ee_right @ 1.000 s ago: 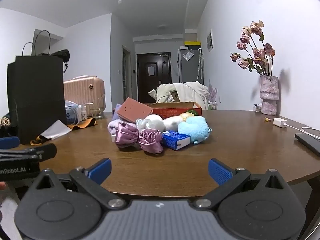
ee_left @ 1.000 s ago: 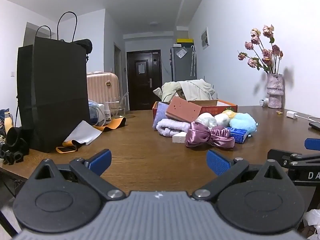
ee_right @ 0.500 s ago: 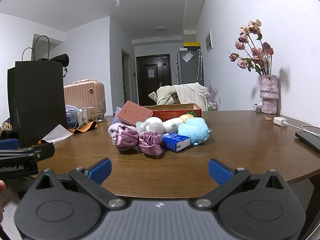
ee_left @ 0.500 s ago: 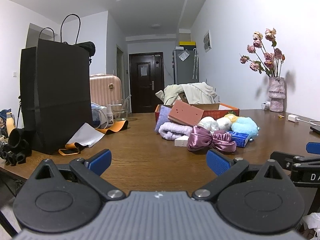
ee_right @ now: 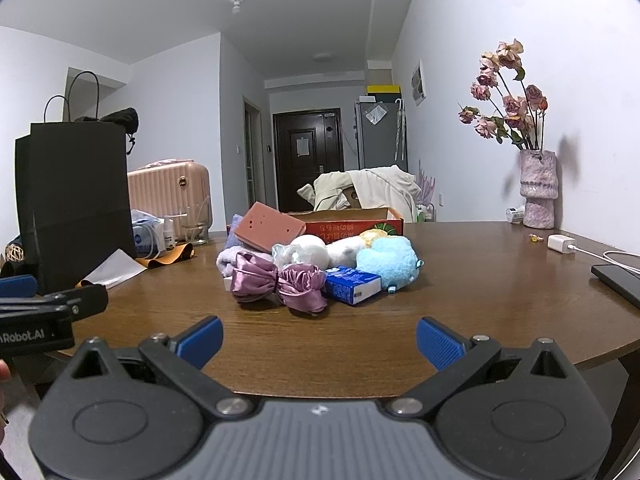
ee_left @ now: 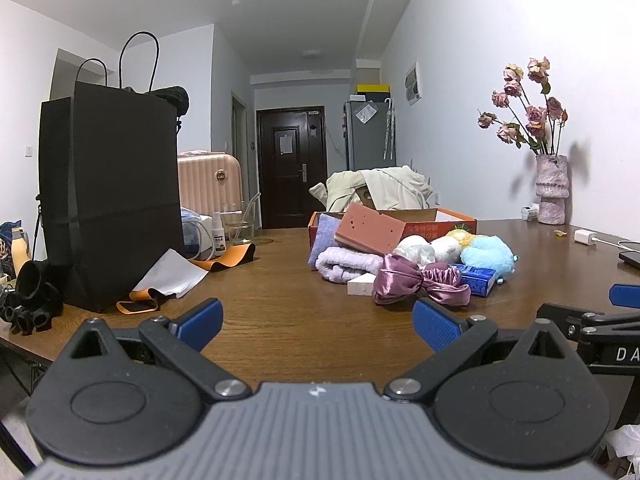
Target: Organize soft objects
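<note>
A long room with a dark door at the far end frames a brown wooden table (ee_right: 460,280) that fills both wrist views. Going left to right in the right wrist view: at 9 o'clock a tall black paper bag (ee_right: 76,192) stands upright near the table's left edge, probably parked clear of the working space. At 12 o'clock, near the table's middle, sits the heap of soft things, bunched close in front of an open orange cardboard box (ee_right: 352,222) that looks like their likely destination. A pink sponge block (ee_right: 268,232) leans tilted on top of a folded lavender towel (ee_left: 348,262); a satin purple scrunchie (ee_right: 278,282) lies at the front, touching a blue tissue pack (ee_right: 352,284), with a light-blue plush (ee_right: 386,260) just beside that. At 2 o'clock a vase of dried roses (ee_right: 538,188) stands against the wall, well apart from the heap.

The left gripper (ee_left: 318,320) and the right gripper (ee_right: 318,334) both have their jaws spread wide and hold nothing, level and short of the heap. Sorting appears not yet begun; the scrunchie is the nearest pick.
</note>
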Action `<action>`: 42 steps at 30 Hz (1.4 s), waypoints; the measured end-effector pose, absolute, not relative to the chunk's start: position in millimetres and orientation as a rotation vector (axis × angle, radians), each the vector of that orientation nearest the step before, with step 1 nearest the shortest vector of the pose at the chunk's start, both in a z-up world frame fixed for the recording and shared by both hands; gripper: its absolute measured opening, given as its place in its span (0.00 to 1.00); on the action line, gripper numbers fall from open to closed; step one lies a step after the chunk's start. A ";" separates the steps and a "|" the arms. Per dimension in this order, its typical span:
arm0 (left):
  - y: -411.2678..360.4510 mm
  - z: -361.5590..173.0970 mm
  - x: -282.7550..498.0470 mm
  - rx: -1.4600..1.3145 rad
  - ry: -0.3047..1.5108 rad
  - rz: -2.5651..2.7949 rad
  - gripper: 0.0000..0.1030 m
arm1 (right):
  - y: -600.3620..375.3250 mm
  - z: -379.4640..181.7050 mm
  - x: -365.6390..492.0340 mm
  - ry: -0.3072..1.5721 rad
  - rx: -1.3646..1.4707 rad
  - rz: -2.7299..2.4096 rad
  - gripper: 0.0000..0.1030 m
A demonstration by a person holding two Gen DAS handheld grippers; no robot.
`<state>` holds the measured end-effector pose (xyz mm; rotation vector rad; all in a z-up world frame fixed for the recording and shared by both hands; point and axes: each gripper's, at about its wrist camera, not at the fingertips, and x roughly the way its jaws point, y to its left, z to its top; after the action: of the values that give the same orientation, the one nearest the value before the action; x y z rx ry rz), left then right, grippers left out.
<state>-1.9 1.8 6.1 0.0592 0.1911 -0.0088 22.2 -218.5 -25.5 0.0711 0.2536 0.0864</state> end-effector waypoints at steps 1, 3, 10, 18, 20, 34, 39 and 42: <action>1.6 6.6 -2.5 0.060 0.190 -0.010 1.00 | -218.4 -25.6 21.8 0.253 0.071 0.087 1.00; 1.3 7.4 -2.8 0.060 0.189 -0.010 1.00 | -218.4 -25.6 22.0 0.255 0.072 0.085 1.00; 0.2 8.2 -1.5 0.061 0.188 -0.011 1.00 | -218.7 -24.1 22.8 0.252 0.069 0.084 1.00; -0.2 8.0 -1.0 0.066 0.191 -0.017 1.00 | -219.0 -25.1 22.2 0.252 0.069 0.091 1.00; -0.3 7.8 -1.2 0.066 0.192 -0.016 1.00 | -218.8 -25.4 22.4 0.254 0.069 0.090 1.00; -1.1 7.6 -1.5 0.069 0.194 -0.018 1.00 | -219.8 -26.3 21.0 0.249 0.070 0.087 1.00; -1.0 7.3 -1.9 0.068 0.192 -0.017 1.00 | -219.8 -26.3 21.0 0.248 0.069 0.087 1.00; -1.6 6.3 -2.3 0.070 0.188 -0.017 1.00 | -220.1 -26.2 21.3 0.248 0.066 0.087 1.00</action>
<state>-2.3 -1.6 6.3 0.0698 0.1876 -0.0171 21.3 -220.1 -26.2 0.0663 0.2482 0.0870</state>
